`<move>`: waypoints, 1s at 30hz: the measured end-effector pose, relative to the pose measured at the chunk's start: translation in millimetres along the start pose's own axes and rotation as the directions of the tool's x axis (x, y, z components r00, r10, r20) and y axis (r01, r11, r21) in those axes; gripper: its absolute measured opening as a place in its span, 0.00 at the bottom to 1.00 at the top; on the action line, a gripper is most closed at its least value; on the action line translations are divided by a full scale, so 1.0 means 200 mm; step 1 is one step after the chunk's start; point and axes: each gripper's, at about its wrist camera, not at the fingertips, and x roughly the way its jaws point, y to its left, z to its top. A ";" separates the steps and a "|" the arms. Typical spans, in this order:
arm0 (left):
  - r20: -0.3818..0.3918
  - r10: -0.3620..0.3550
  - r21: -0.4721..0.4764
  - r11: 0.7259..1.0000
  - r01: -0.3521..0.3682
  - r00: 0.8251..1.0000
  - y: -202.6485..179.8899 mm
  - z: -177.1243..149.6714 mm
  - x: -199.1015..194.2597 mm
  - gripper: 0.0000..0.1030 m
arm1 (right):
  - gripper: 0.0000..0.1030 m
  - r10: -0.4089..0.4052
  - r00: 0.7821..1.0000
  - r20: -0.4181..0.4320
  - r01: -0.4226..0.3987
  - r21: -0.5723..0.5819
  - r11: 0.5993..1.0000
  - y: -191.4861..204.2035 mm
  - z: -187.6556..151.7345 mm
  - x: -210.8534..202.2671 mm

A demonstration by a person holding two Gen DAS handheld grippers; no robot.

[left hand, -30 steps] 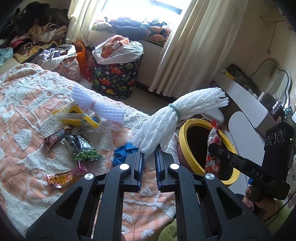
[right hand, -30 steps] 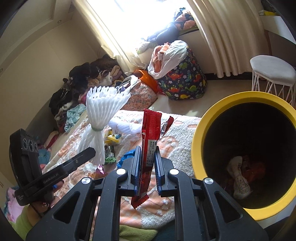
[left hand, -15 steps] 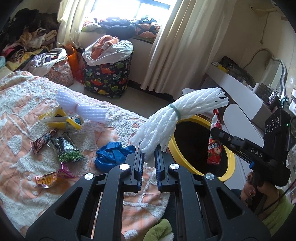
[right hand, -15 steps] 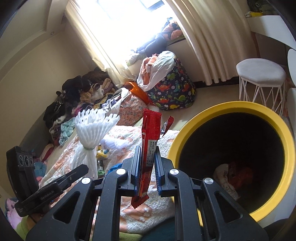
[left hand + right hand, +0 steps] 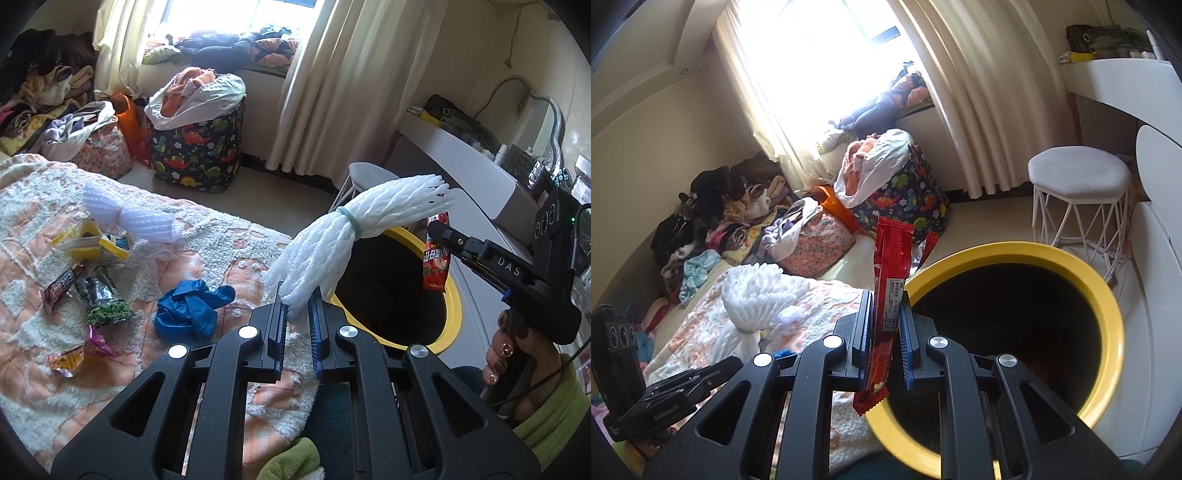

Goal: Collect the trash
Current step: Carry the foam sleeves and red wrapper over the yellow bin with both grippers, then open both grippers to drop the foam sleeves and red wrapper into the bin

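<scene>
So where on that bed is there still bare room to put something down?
The near stretch of the bedspread below the blue glove lies bare, and so does the patch between the glove and the yellow-rimmed bin. The left side is crowded with snack wrappers and white foam netting.

A white foam net bundle point(image 5: 354, 236), cinched at its middle by a pale green band, tilts up over the near rim of a round black bin with a yellow rim point(image 5: 452, 314), and a red snack wrapper point(image 5: 888, 295) hangs upright over the same bin's rim. Left of the bin, on a peach and white bedspread point(image 5: 29, 192), lie a crumpled blue glove point(image 5: 190, 308), a second white foam net point(image 5: 129, 218), a yellow packet point(image 5: 92, 243), a green pea packet point(image 5: 105, 301), a dark candy bar wrapper point(image 5: 59, 288) and a small orange and pink wrapper point(image 5: 77, 354).
</scene>
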 end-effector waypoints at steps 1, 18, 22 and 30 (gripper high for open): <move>-0.003 -0.001 0.005 1.000 0.001 1.000 -0.01 0.00 0.01 0.07 | 0.13 -0.006 1.000 0.003 0.006 0.001 1.000 -0.01 0.00 0.00; -0.079 -0.016 0.116 0.993 0.025 0.997 -0.26 -0.03 0.19 0.07 | 0.13 -0.091 0.995 0.029 0.089 0.066 0.994 -0.23 0.02 -0.03; -0.108 -0.010 0.130 0.991 0.024 0.994 -0.31 -0.04 0.25 0.07 | 0.13 -0.108 0.994 0.023 0.106 0.091 0.990 -0.29 0.01 -0.02; -0.152 0.027 0.184 0.983 0.001 0.988 -0.41 -0.03 0.38 0.07 | 0.13 -0.138 0.990 0.013 0.135 0.138 0.981 -0.39 0.00 -0.02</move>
